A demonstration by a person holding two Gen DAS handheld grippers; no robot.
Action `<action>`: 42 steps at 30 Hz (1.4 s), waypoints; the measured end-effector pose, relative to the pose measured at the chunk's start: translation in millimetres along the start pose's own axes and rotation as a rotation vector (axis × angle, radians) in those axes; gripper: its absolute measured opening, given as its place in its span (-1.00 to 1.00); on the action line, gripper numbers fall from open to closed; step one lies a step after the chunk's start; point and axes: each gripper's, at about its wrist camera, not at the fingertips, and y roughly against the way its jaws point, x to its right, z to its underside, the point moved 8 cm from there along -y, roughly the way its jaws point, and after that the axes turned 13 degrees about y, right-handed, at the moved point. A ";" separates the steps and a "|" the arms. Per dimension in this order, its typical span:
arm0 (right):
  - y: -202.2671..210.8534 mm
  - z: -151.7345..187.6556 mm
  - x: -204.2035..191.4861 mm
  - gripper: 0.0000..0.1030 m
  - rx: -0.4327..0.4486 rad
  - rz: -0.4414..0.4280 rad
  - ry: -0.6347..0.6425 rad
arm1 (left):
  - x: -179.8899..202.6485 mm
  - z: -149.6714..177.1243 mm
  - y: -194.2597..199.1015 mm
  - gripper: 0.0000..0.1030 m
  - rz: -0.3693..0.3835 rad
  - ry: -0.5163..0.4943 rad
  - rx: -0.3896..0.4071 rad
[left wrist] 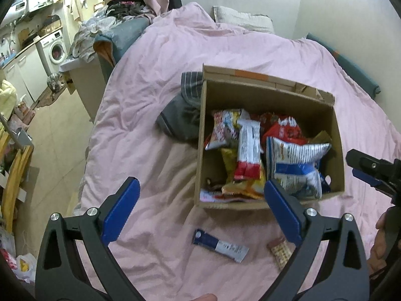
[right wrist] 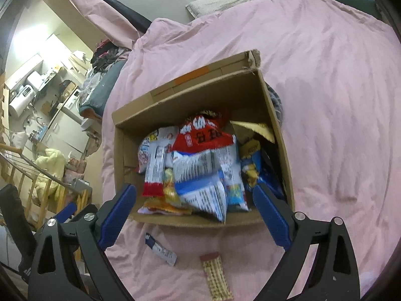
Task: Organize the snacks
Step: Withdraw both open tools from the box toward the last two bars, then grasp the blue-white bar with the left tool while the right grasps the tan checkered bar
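Note:
A cardboard box [left wrist: 337, 135] [right wrist: 253, 92] sits open on the pink bed and holds several snack bags, among them a white-and-blue bag [left wrist: 295, 165] [right wrist: 200, 175] and a red bag [left wrist: 283, 130] [right wrist: 203, 135]. A blue-and-white snack bar [left wrist: 219, 245] [right wrist: 160, 249] and a tan wafer pack [left wrist: 280, 250] [right wrist: 216, 276] lie on the cover in front of the box. My left gripper [left wrist: 201, 208] is open and empty above the bar. My right gripper [right wrist: 194, 213] is open and empty over the box's near edge; it also shows at the right of the left wrist view [left wrist: 371, 173].
The pink bed cover [left wrist: 150, 100] [right wrist: 338, 100] spreads all round the box. Grey clothing [left wrist: 183, 115] lies against the box's left side. A pillow [left wrist: 243, 18] is at the bed's head. Off the bed's left edge are floor, a washing machine [left wrist: 54, 49] and wooden furniture [left wrist: 15, 175].

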 end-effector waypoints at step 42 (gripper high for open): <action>-92.0 164.6 -14.4 -0.44 -0.649 0.159 0.260 | -48.4 103.8 -60.1 0.61 -0.085 0.405 -0.341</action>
